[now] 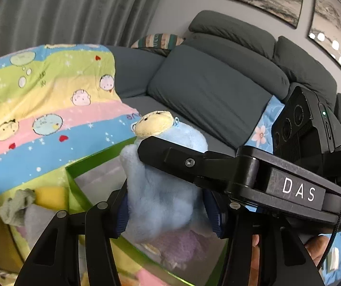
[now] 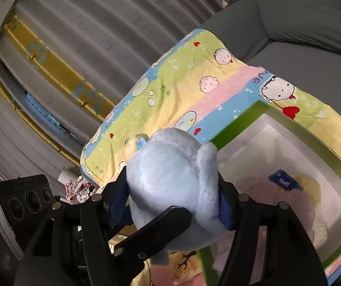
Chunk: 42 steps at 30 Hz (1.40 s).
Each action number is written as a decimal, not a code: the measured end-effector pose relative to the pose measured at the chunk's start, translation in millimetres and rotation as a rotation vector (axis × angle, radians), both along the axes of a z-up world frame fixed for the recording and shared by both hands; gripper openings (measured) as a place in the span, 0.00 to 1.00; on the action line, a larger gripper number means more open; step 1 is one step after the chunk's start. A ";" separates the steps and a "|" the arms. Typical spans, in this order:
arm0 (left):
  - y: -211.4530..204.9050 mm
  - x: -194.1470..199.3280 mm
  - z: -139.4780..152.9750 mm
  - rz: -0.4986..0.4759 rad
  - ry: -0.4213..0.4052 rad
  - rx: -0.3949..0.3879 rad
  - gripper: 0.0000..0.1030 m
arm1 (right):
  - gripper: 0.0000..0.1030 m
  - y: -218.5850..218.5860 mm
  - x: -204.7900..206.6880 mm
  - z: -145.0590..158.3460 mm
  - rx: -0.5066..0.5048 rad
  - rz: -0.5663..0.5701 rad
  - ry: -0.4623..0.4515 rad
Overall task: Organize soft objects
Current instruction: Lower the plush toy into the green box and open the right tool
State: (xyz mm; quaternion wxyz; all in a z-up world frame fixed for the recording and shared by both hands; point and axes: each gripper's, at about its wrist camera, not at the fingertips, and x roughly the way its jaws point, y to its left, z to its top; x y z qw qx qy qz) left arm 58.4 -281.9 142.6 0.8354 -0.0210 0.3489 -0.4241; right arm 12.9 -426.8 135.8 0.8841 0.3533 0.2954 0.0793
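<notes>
Biggest risk: you have two grippers on one light blue plush toy (image 1: 163,190), and it hangs above the green-rimmed box (image 2: 261,128), not in it. The left gripper (image 1: 170,217) clamps the lower body, pads sunk into the fur on both sides. The right gripper (image 2: 173,205) clamps the same toy around its middle, blue pads pressed in on each flank. If the two hands pull in different directions you stretch or twist the toy, or one set of pads slides off the fur.

Next: the striped cartoon blanket (image 1: 41,109) lies just beside the box and drapes against its far rim. Swing wide and the toy drags on it or drops on it instead of inside.

Next: the box already holds soft things. A pale plush with a yellow patch and a blue tag (image 2: 289,190) shows in the right wrist view. Dropped from up here, the blue toy may land on that pile and roll over the rim.

Smaller: the right gripper's finger crosses the left camera and hides part of the toy, so you judge the lower grip half blind.

Smallest: the toy's yellow face (image 1: 153,124) sits clear of all the pads, so the head may flop and catch the rim.
</notes>
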 end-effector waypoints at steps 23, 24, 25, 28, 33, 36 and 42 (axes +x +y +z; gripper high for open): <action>-18.5 35.3 -51.6 0.042 0.155 0.067 0.53 | 0.63 -21.4 33.7 -56.8 0.084 -0.039 0.176; -17.5 33.3 -50.3 0.041 0.154 0.067 0.53 | 0.64 -20.7 33.5 -55.7 0.075 -0.040 0.177; -17.1 32.4 -49.5 0.042 0.154 0.071 0.54 | 0.67 -19.2 32.5 -53.3 0.057 -0.042 0.177; -14.8 26.8 -44.0 0.053 0.143 0.100 0.61 | 0.75 -16.2 27.3 -44.4 -0.001 -0.072 0.172; -1.3 16.6 -33.3 0.078 0.112 0.128 0.76 | 0.79 -23.9 13.5 -36.4 -0.035 -0.125 0.158; 10.1 12.6 -27.5 0.084 0.125 0.111 0.84 | 0.80 -26.2 5.0 -32.7 -0.035 -0.142 0.149; 32.7 -0.8 -17.3 0.108 0.122 0.092 0.84 | 0.83 -15.3 -12.0 -20.6 -0.083 -0.168 0.124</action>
